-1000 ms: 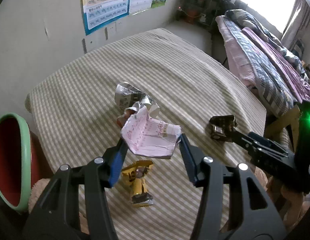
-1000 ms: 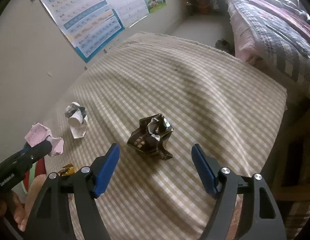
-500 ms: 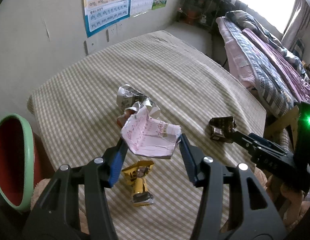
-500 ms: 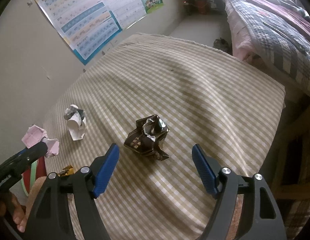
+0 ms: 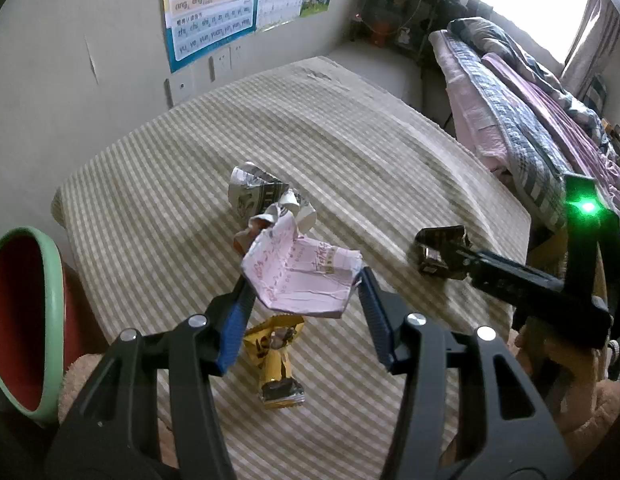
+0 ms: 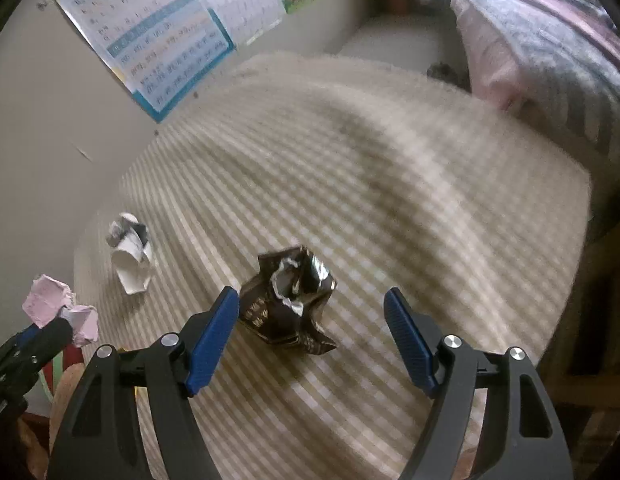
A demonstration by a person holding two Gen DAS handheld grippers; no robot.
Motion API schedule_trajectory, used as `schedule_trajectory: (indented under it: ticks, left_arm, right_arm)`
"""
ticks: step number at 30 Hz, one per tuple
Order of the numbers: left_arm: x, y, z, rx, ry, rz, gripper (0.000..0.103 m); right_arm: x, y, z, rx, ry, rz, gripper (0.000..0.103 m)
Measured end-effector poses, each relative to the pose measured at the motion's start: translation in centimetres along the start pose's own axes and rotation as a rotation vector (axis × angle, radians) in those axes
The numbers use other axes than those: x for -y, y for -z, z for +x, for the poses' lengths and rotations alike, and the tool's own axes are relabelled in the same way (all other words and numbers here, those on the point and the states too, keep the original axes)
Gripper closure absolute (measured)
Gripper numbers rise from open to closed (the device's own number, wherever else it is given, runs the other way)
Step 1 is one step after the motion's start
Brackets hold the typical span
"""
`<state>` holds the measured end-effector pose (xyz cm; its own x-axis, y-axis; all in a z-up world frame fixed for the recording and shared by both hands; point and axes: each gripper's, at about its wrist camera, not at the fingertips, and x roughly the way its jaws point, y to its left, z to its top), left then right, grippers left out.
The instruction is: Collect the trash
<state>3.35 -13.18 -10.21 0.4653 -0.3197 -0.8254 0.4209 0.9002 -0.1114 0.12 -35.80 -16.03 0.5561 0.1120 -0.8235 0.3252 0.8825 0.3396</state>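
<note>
My left gripper is shut on a crumpled pink paper, held above the checked tablecloth. Under it lies a yellow snack wrapper, and behind it a crumpled white and grey paper. In the right wrist view my right gripper stands open close over a dark crumpled wrapper; its left fingertip is next to the wrapper, the right one well apart. That dark wrapper also shows in the left wrist view, with the right gripper's black frame in front of it.
A green-rimmed red bin stands off the table's left edge. Posters hang on the wall behind. A bed with striped bedding lies to the right. The white paper and the held pink paper sit left of my right gripper.
My right gripper has come forward and down onto the dark wrapper, which now lies between its fingertips. The left gripper keeps the pink paper and has not moved.
</note>
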Motion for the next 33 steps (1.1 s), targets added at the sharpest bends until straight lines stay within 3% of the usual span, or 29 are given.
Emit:
schedule_trajectory:
  ticks: [3,5,6,7,23,33]
  left_arm:
    - [-0.1,0.1,0.1,-0.004,0.001,-0.004,0.053]
    - [-0.1,0.1,0.2,-0.008,0.002,-0.007,0.053]
    - [-0.2,0.1,0.2,-0.01,0.003,-0.008,0.053]
    - [-0.2,0.2,0.2,-0.01,0.004,-0.009,0.053]
    - [-1.8,-0.1,-1.2,0.032,-0.003,-0.046,0.053]
    - [-5.9,-0.1,-2.5,0.068,-0.039,-0.137,0.053]
  right_arm:
    - [0.0,0.3,0.6,-0.021,-0.035,0.0,0.045]
    - [-0.3,0.3,0.3,-0.021,-0.061,-0.013,0.061]
    - [-0.7,0.3,0.1,-0.018,-0.055,-0.03,0.063]
    - [-0.9,0.4,-0.2,-0.009,-0.045,-0.043,0.074]
    - [-4.6,1.6,-5.4,0.087,-0.167,-0.071,0.073]
    - [-7.8,2.2,-7.0,0.107,-0.193,-0.151,0.073]
